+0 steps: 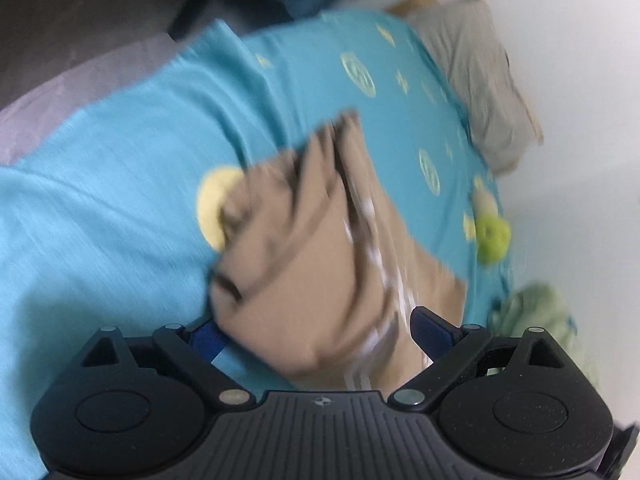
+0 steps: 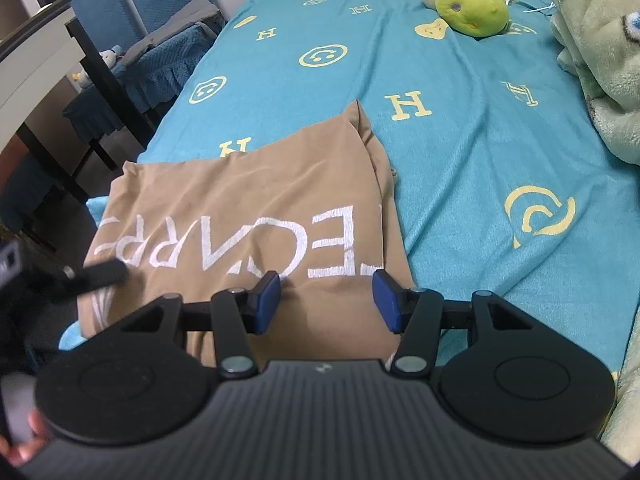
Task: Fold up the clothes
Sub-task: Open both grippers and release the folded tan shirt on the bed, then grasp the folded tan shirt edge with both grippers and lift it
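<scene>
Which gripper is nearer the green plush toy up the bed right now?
Right, though neither is close. The right gripper hangs open over the tan garment's near edge, the green plush toy far ahead; the left gripper works the garment's far-left side.

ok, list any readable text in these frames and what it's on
"ECARR", roughly: large white letters on the tan garment, seen upside down; both ends are cut off, so the word is incomplete.
"H": yellow letters repeated across the teal bedsheet, among smiley and heart motifs.
Left wrist view: the garment's white lettering is motion-blurred, unreadable.
Small round emblem on the hand-held gripper body: too small to read.
</scene>
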`<state>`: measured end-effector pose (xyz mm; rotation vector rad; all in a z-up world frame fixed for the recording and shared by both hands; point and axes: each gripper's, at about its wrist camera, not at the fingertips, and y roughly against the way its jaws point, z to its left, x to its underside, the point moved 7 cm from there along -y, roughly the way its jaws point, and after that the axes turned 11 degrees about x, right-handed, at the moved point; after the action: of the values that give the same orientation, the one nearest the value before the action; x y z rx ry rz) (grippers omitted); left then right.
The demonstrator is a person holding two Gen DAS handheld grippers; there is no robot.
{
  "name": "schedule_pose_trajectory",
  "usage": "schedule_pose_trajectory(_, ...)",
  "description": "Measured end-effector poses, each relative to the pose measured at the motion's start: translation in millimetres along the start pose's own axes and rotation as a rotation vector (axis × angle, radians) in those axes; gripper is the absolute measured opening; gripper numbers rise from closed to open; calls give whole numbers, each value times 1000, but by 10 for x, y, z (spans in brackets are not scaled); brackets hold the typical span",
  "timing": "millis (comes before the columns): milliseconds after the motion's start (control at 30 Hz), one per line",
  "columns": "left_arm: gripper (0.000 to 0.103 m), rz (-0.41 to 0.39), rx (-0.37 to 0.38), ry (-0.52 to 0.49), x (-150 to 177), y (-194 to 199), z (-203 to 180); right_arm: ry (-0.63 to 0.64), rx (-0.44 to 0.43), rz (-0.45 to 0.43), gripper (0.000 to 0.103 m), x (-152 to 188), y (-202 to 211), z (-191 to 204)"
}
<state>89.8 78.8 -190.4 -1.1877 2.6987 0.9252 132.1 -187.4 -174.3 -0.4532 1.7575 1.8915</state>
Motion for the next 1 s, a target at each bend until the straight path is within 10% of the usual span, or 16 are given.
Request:
schedule_pose_trajectory(167, 92, -66, 109, 17, -79, 131, -68, 1, 6, -1, 54, 1, 6, 4)
schedule_pose_trajectory(400, 87, 20, 27, -23, 132, -63, -34, 10, 10, -2, 54, 0, 11, 7)
schedule_pose_trajectory(867, 45, -18, 27, -14, 48, -182, -6, -42, 3, -20, 55, -50, 122, -10)
schedule_pose_trajectory(1000, 43, -20, 27, -20, 40, -182, -27, -257, -188, -26, 90, -149, 380, -90)
